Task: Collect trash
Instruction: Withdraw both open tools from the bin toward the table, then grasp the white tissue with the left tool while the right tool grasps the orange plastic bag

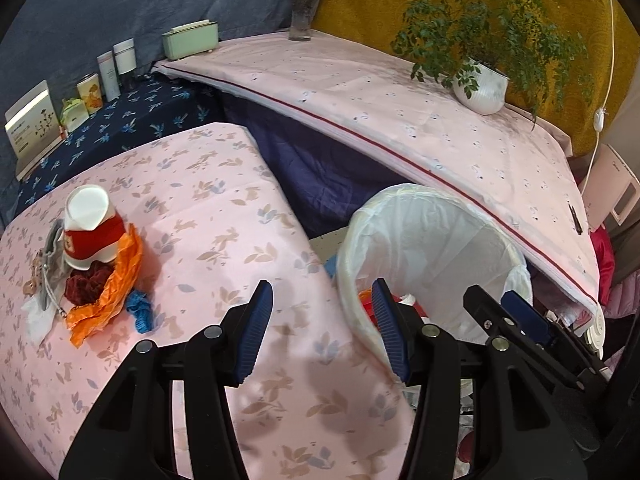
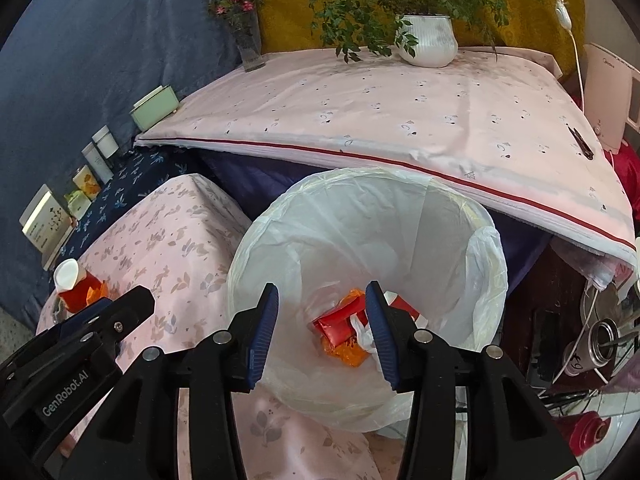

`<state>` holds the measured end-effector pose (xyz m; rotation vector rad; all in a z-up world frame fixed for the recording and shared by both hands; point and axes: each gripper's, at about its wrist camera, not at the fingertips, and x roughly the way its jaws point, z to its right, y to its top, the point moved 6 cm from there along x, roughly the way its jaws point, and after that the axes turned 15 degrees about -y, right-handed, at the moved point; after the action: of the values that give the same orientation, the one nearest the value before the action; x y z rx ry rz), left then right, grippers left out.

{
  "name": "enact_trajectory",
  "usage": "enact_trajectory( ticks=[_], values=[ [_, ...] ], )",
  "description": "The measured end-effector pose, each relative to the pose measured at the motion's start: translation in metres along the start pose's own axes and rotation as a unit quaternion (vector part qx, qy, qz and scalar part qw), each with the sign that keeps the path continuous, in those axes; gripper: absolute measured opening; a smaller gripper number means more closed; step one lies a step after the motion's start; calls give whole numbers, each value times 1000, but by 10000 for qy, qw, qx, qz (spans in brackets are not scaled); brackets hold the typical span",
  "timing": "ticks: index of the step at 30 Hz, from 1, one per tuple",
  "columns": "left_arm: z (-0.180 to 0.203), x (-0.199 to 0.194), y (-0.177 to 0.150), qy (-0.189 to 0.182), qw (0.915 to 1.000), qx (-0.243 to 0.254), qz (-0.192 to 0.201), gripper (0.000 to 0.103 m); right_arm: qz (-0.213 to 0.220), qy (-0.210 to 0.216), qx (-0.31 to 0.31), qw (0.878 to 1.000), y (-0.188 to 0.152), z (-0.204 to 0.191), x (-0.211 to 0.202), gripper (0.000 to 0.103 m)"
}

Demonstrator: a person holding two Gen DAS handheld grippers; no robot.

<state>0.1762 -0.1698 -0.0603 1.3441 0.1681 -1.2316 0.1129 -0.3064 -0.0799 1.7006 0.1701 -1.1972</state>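
A trash pile lies on the pink floral table [image 1: 224, 216] at the left: a red-and-white paper cup [image 1: 90, 230] on its side, an orange wrapper [image 1: 116, 292], a dark red scrunched piece [image 1: 86, 284], a blue scrap [image 1: 140, 312] and grey bits. My left gripper [image 1: 322, 332] is open and empty above the table's right edge. My right gripper [image 2: 322, 332] is open and empty over the white-lined trash bin [image 2: 488, 264], which holds red and orange wrappers [image 2: 340, 332]. The bin also shows in the left wrist view [image 1: 440, 236]. The cup shows far left in the right wrist view [image 2: 70, 284].
A higher pink-covered table [image 1: 400, 112] stands behind the bin with a potted plant [image 1: 482, 88], a flower vase [image 1: 302, 16] and a green box [image 1: 190, 40]. Bottles and cartons [image 1: 100, 80] line the blue cloth at left. Cans and clutter [image 2: 592, 344] lie right of the bin.
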Motion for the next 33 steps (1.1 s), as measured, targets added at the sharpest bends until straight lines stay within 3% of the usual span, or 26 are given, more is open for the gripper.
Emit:
enact_trajectory(
  ticks=[18,24,27,33],
  values=[
    [-103,-50,-29,587,9951,-753,265,49,-24,350,-1007,9943,-41,-98,-22,46],
    [-149,-73,-44,981,9889,-1069,322,49,-17,524,-1372,9892,-57,-138,-32,49],
    [-174,-84,-54,1189,9844,-1249,362,59,-27,612,-1553,9860,-67,-159,-37,49],
    [-222,-106,-71,1487,9747,-1607,447,61,-113,805,-1812,9801,-83,-196,-42,49]
  ],
)
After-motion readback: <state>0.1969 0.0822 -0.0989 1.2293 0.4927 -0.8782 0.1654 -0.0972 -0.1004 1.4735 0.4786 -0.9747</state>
